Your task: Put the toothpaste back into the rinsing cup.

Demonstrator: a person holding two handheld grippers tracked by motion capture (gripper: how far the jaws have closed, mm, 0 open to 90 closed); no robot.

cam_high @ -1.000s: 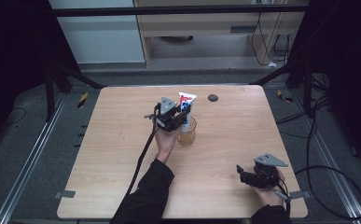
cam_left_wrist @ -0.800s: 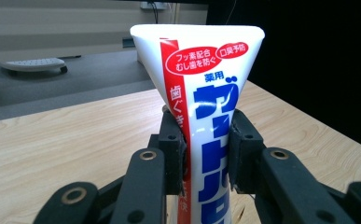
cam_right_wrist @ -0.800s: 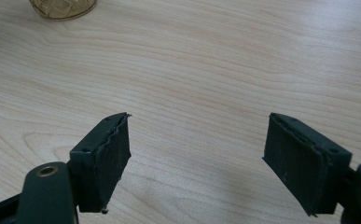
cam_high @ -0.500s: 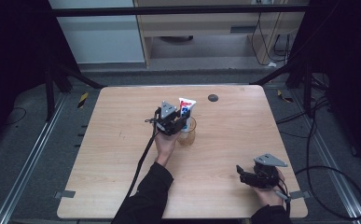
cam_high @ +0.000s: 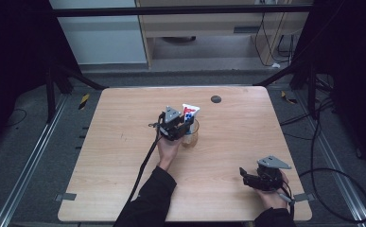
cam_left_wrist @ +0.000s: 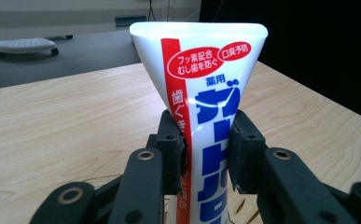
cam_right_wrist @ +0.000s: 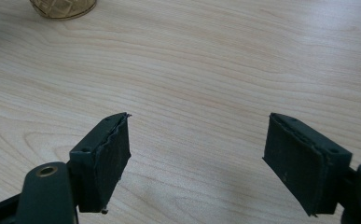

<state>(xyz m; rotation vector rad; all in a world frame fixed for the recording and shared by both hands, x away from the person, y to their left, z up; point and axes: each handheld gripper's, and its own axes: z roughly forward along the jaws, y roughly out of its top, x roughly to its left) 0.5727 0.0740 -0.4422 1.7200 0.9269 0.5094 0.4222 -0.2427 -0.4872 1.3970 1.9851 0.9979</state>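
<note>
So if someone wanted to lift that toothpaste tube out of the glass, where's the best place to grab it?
Probably mid-body, just above the glass rim, pinching its flat faces from the sides. The toothpaste tube stands upright in the glass with its wide crimped end on top, so the narrower middle fits between the pads. The left gripper grips it there, coming in level from the person's side.
</note>
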